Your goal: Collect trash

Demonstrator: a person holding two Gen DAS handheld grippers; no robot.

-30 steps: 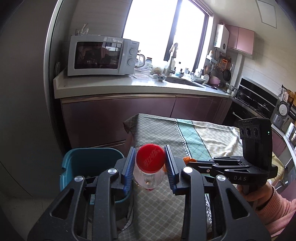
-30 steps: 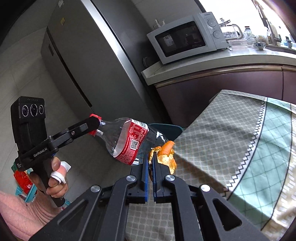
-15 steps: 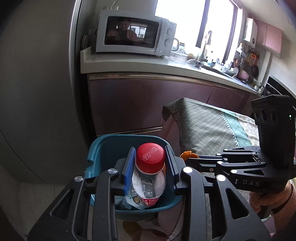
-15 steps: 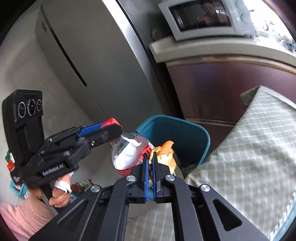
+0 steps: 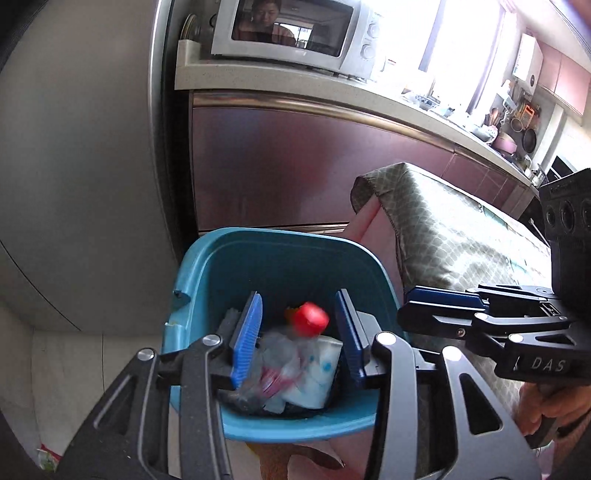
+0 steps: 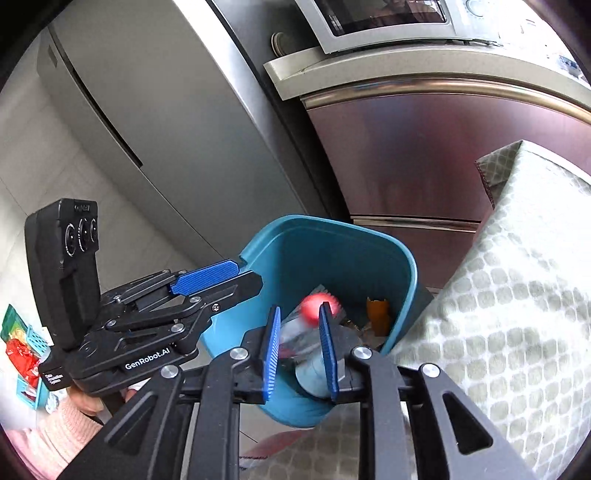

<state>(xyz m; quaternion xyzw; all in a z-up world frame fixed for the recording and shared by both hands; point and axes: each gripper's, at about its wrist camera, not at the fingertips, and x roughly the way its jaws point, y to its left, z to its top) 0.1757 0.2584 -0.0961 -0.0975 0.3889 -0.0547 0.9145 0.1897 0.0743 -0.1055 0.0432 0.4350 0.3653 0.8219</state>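
Observation:
My left gripper (image 5: 297, 332) hangs over the blue bin (image 5: 280, 236), its jaws opening. The clear bottle with the red cap (image 5: 311, 319) is blurred and lies loose in the bin, free of the blue pads (image 5: 245, 339). My right gripper (image 6: 299, 343) is over the same bin (image 6: 332, 225), jaws opening with nothing between them. The orange peel (image 6: 376, 314) lies inside by the right wall, beside the bottle's red cap (image 6: 316, 306). Each view shows the other gripper at the rim: the right gripper (image 5: 404, 312) and the left gripper (image 6: 247, 275).
A white packet (image 5: 314, 373) and other rubbish lie in the bin. The grey fridge (image 6: 155, 110) stands to its left and the counter cabinet (image 5: 295, 166) with a microwave (image 5: 295, 29) behind. The cloth-covered table (image 6: 517, 295) edges the bin on the right. Packets (image 6: 22, 350) lie on the floor.
Both grippers moved further over the bin and their jaws parted. The left one let go of the bottle and the right one let go of the orange peel; both now lie in the bin.

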